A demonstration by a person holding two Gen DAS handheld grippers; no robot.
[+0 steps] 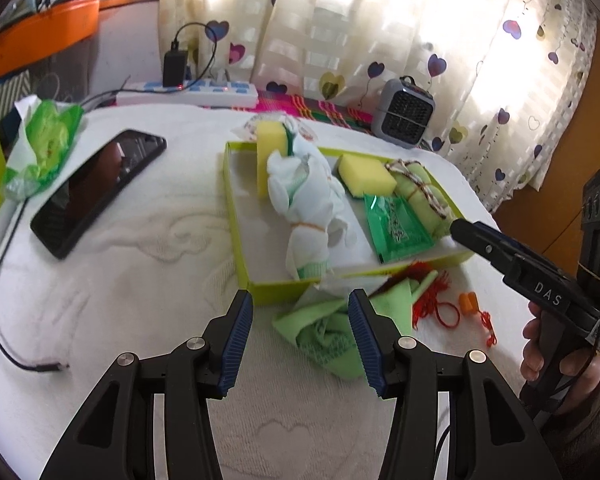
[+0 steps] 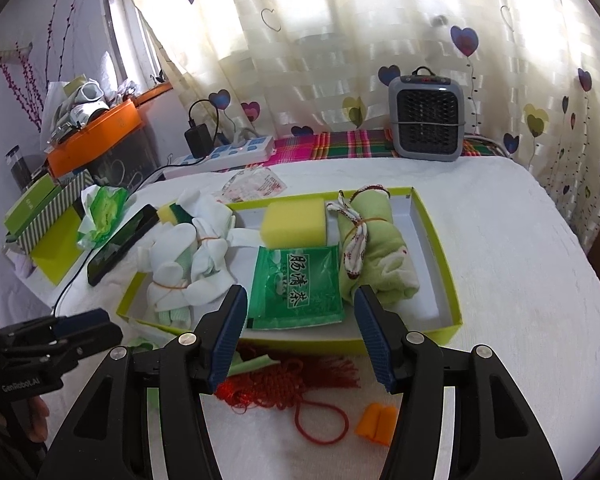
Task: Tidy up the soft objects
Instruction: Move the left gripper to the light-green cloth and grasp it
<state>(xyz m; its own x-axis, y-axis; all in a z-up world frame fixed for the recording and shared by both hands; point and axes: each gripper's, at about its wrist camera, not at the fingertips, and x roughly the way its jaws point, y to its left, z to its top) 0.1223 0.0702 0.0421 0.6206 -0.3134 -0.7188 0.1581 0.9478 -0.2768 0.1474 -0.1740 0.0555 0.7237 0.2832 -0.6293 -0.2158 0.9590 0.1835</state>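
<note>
Soft objects, sorted in and about a shallow lime-green cardboard box (image 2: 440, 322) on a white quilted bed cover (image 1: 140, 280).

Inside the box: bundle of white knitted gloves bound with a rubber band (image 2: 184, 264), at its left end; yellow rectangular sponge (image 2: 294, 222), against the far wall; flat green foil sachet with printed characters (image 2: 296, 288), at the middle; rolled pale-green towel tied with a patterned cord (image 2: 374, 252), right of the sachet.

Outside the box, along its near wall: crumpled light-green cloth (image 1: 328, 332); red knotted tassel with loop cord (image 2: 288, 384); pair of orange foam earplugs (image 2: 376, 420), right of the tassel.

Left of the box: black smartphone (image 1: 96, 188), face up.

Left claw (image 1: 300, 344): fingers apart, empty, above the light-green cloth.

Right claw (image 2: 300, 340): fingers apart, empty, at the box's near wall, above the tassel.
</note>
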